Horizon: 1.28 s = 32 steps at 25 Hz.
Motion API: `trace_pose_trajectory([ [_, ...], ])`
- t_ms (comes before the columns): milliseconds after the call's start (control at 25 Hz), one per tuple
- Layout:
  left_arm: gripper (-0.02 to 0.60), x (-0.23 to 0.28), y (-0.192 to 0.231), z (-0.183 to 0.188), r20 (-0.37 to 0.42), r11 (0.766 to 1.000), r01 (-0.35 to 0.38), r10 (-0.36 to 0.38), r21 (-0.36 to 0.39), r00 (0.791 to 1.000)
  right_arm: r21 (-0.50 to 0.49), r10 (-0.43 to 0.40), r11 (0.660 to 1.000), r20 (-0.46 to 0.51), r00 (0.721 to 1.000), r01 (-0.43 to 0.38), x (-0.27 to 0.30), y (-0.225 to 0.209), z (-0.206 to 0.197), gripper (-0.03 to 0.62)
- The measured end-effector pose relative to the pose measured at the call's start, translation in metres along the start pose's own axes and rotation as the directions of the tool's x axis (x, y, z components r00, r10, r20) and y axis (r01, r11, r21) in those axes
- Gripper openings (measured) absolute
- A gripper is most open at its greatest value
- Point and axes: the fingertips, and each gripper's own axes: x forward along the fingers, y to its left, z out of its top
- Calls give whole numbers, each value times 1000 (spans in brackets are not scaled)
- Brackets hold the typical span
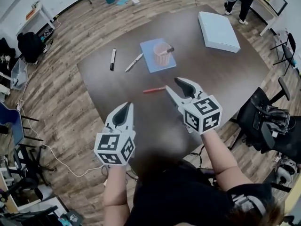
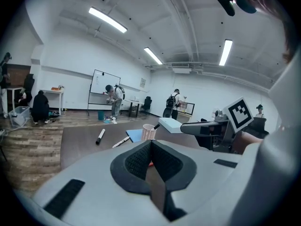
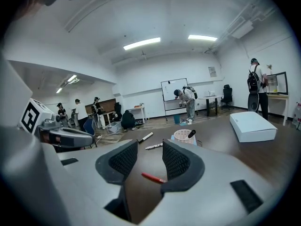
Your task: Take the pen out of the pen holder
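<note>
A pink mesh pen holder [image 1: 162, 55] stands on a blue pad [image 1: 149, 60] at the far middle of the dark table [image 1: 117, 88], with a black pen [image 1: 169, 49] leaning out of it. A red pen [image 1: 154, 90] lies flat on the table nearer me. My right gripper [image 1: 173, 84] hovers open just right of the red pen, which shows on the table between its jaws [image 3: 153, 177], untouched. My left gripper [image 1: 124, 108] is shut and empty, near the table's front edge. In the right gripper view the holder [image 3: 182, 136] stands well ahead.
A black marker [image 1: 113, 59] and a white pen [image 1: 134, 62] lie left of the blue pad. A white flat box [image 1: 217, 31] rests at the far right of the table. Office chairs [image 1: 263, 119] stand to the right; people stand at the room's far side.
</note>
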Motion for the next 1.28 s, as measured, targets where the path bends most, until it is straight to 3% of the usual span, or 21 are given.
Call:
trace_pose_trajectory([
  [520, 15, 70, 21, 6, 2, 999, -54, 54, -8, 999, 29, -118, 993, 78, 990, 116, 70, -97, 10, 167],
  [1280, 15, 154, 65, -13, 5, 996, -75, 75, -49, 997, 117, -234, 969, 157, 959, 217, 141, -156, -6, 167],
])
